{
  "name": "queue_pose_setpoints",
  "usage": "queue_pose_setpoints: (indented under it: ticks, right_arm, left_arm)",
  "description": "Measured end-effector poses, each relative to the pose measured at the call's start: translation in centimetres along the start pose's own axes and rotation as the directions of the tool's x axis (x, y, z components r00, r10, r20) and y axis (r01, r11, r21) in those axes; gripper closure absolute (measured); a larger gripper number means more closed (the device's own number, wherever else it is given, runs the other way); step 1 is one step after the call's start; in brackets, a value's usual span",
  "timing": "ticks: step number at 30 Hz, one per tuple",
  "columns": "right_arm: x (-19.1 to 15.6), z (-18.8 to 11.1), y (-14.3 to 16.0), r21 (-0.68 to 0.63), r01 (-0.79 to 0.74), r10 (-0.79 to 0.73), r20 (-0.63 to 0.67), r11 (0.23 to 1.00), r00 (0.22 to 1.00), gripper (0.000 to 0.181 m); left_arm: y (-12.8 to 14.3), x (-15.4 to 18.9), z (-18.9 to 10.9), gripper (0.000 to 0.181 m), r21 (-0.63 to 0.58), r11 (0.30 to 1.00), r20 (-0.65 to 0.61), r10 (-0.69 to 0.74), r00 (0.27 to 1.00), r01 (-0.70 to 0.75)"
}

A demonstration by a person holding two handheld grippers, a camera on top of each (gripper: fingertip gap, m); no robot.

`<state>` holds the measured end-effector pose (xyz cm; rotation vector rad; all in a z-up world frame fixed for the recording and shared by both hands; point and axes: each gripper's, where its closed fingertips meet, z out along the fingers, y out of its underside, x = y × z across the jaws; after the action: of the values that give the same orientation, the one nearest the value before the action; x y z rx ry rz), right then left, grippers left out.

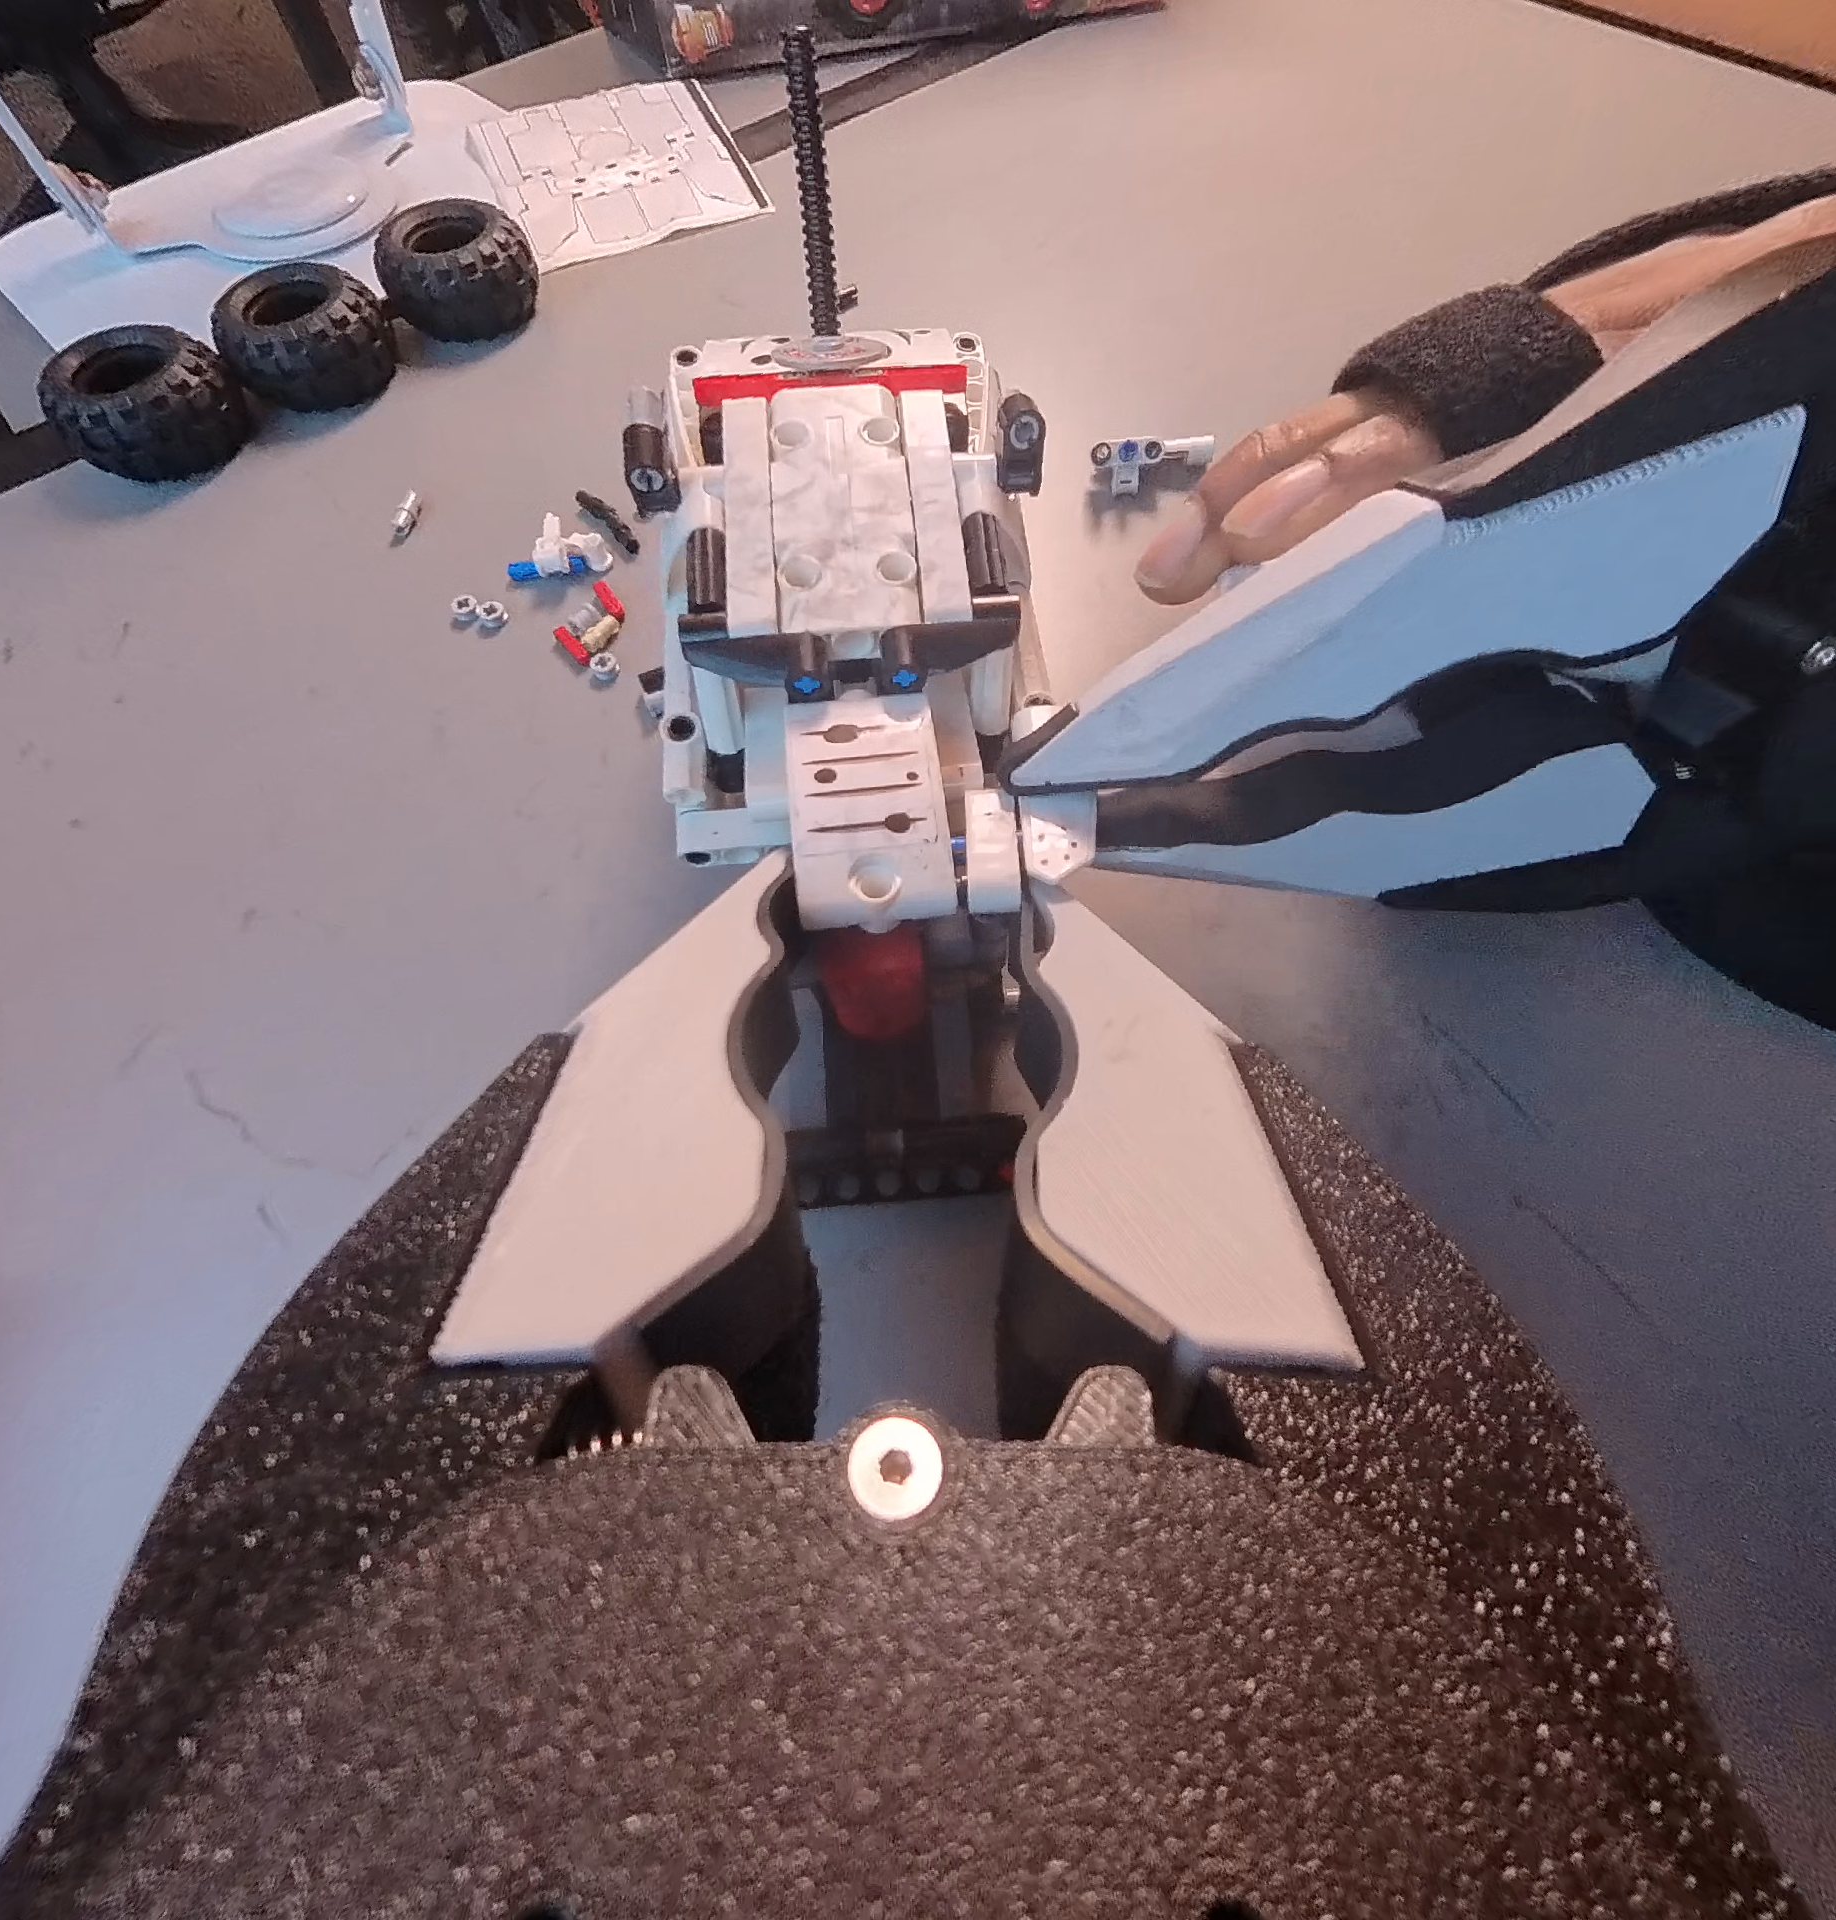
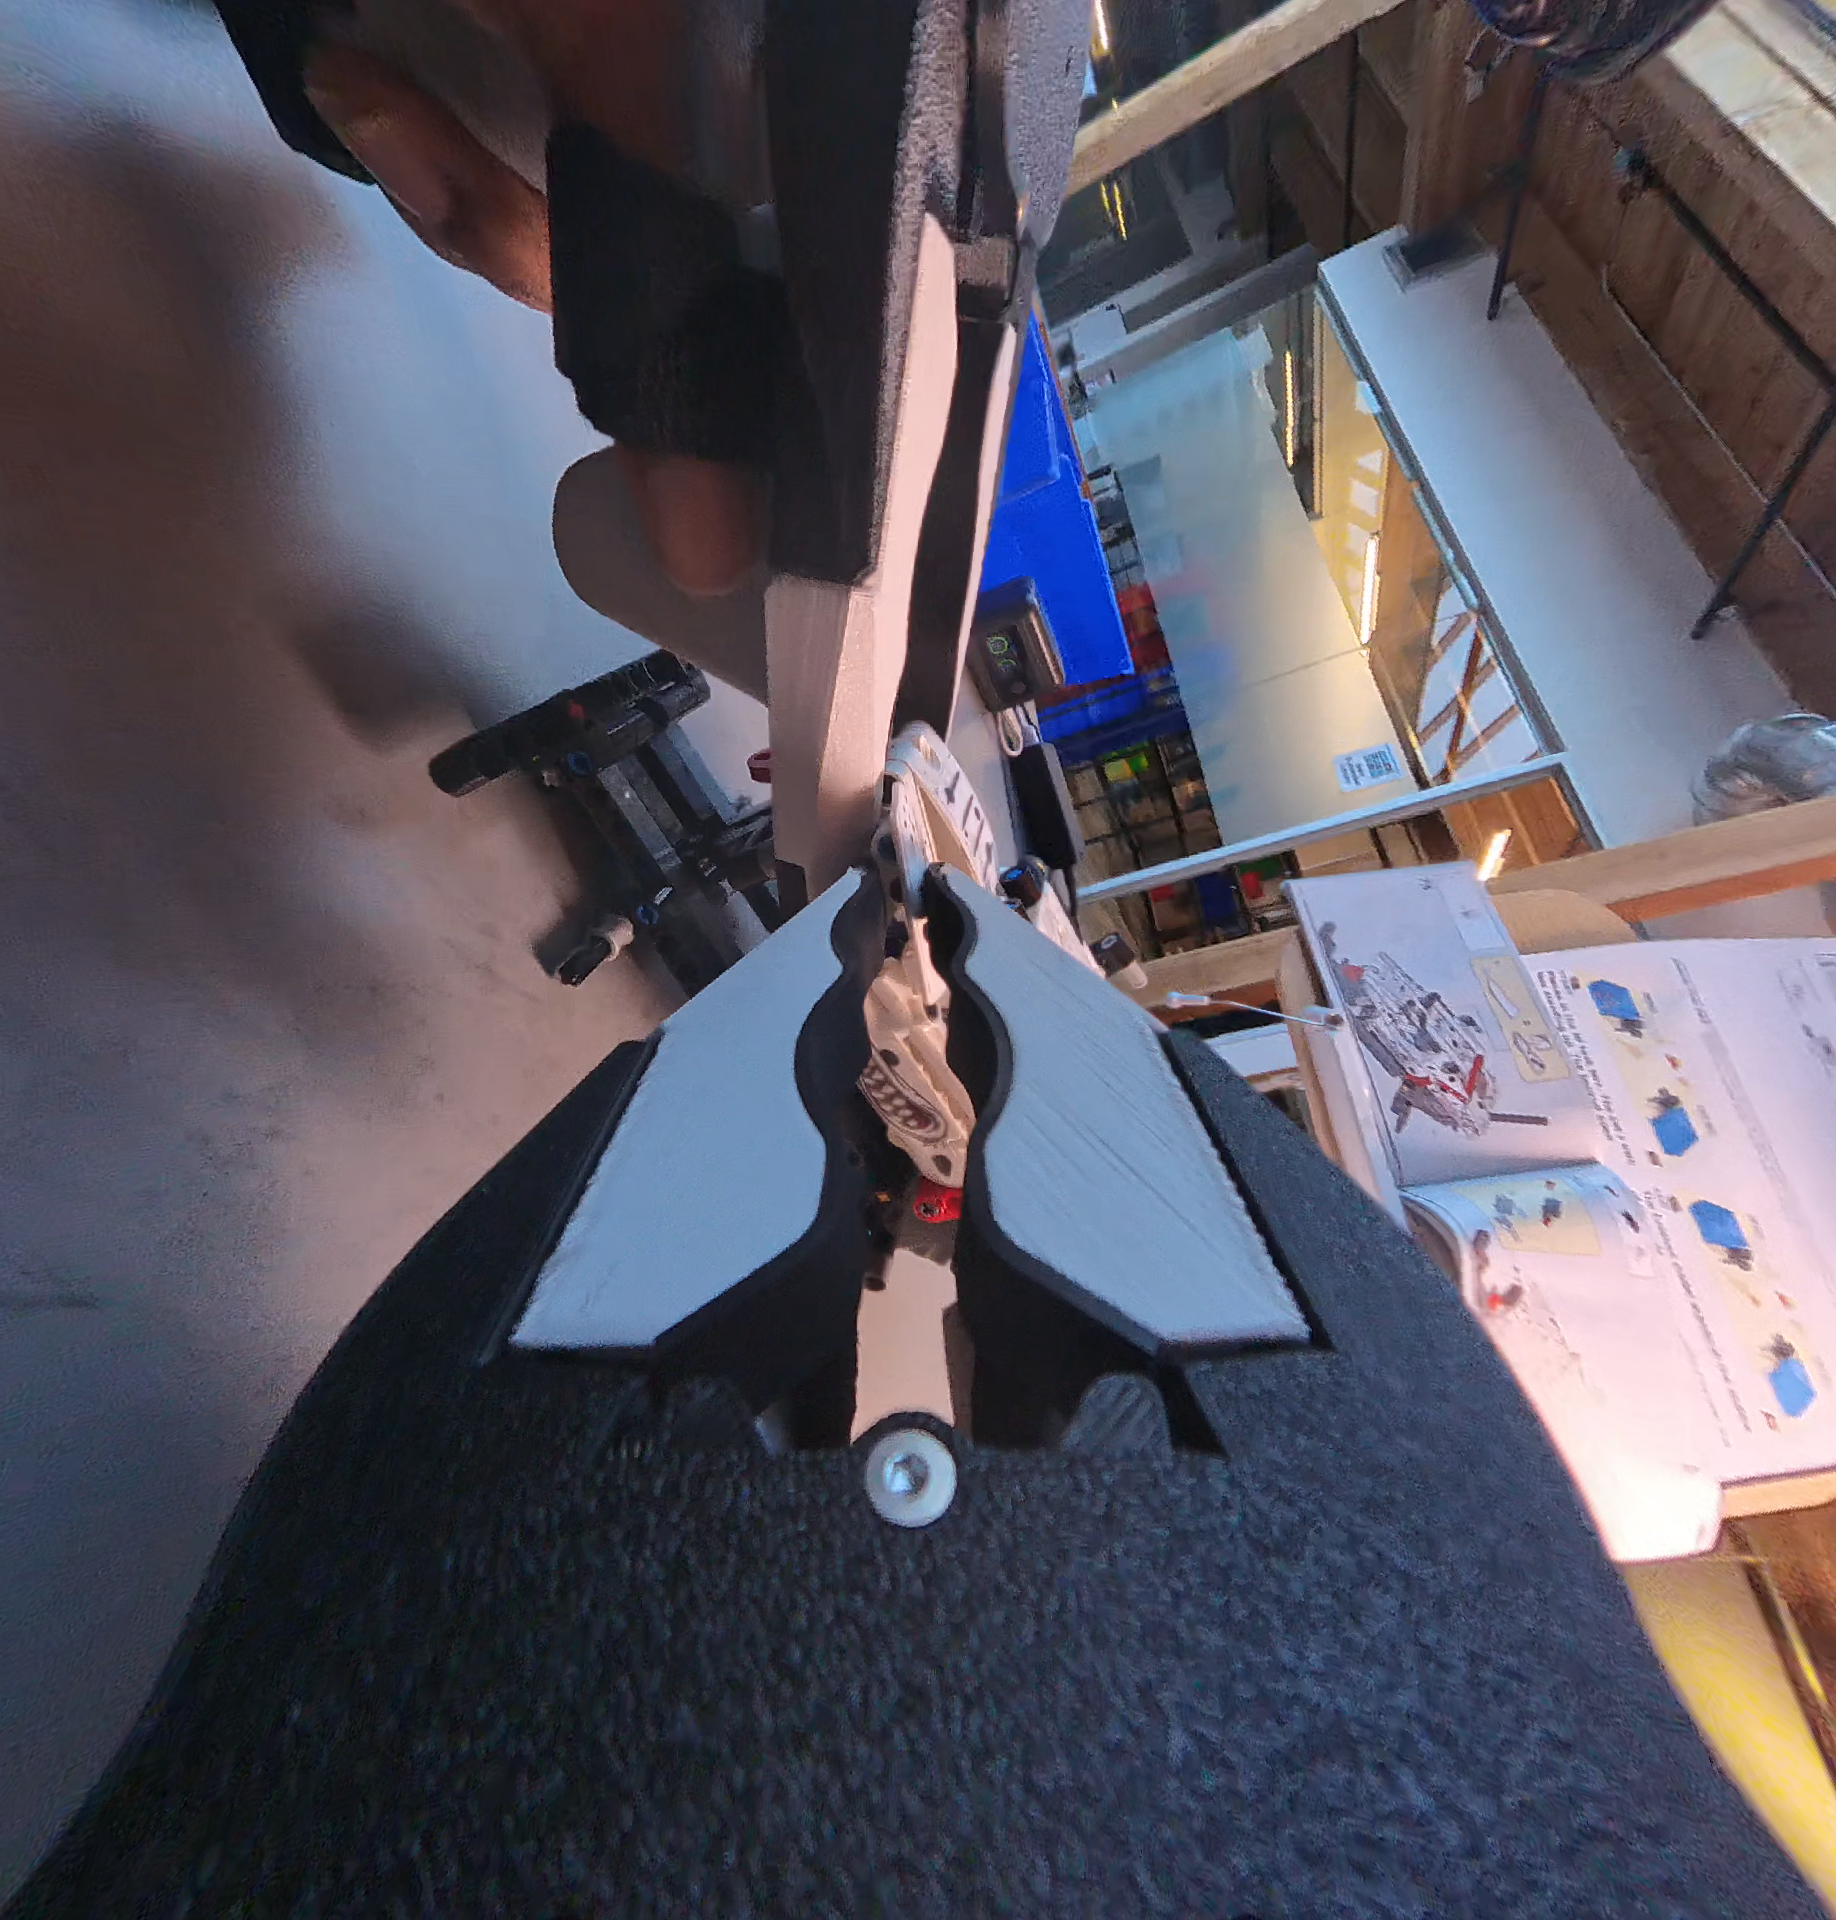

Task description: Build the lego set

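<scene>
A white, black and red lego vehicle (image 1: 841, 540) lies on the grey table (image 1: 270, 935), with a black ribbed rod (image 1: 812, 177) standing up at its far end. My left gripper (image 1: 906, 902) is shut on the vehicle's near end. My right gripper (image 1: 1033, 805) comes in from the right and is shut on a small white panel piece (image 1: 1054, 844) at the vehicle's near right side. In the right wrist view my right gripper (image 2: 898, 883) pinches that white piece (image 2: 914, 1091), and the left gripper's finger (image 2: 820, 707) and the vehicle's black underside (image 2: 623, 769) show beyond it.
Three black tyres (image 1: 301, 332) lie at the far left. Small loose parts (image 1: 571, 592) lie left of the vehicle and a grey connector (image 1: 1142, 462) lies right of it. A sticker sheet (image 1: 613, 166) and a white stand (image 1: 218, 208) lie behind. An open instruction booklet (image 2: 1620, 1143) stands at the right. Left and right tips are no more than a few centimetres apart.
</scene>
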<state>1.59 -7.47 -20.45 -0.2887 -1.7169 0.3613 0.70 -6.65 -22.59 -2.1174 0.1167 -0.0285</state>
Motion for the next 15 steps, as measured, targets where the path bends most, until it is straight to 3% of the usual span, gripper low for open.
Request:
queue_pose_setpoints:
  ticks: [10,15]
  right_arm:
    - [-0.07,-0.44,0.31,0.114,-0.08,0.072,0.073,0.99,0.995,0.175]
    - [-0.1,-0.44,0.2,0.128,-0.037,0.031,0.048,0.991,0.998,0.175]
  left_arm:
    - [-0.11,0.39,0.11,0.145,0.016,1.0,-0.028,-0.011,1.0,0.012]
    - [-0.16,0.56,0.08,0.144,0.003,1.0,-0.044,0.003,0.999,-0.003]
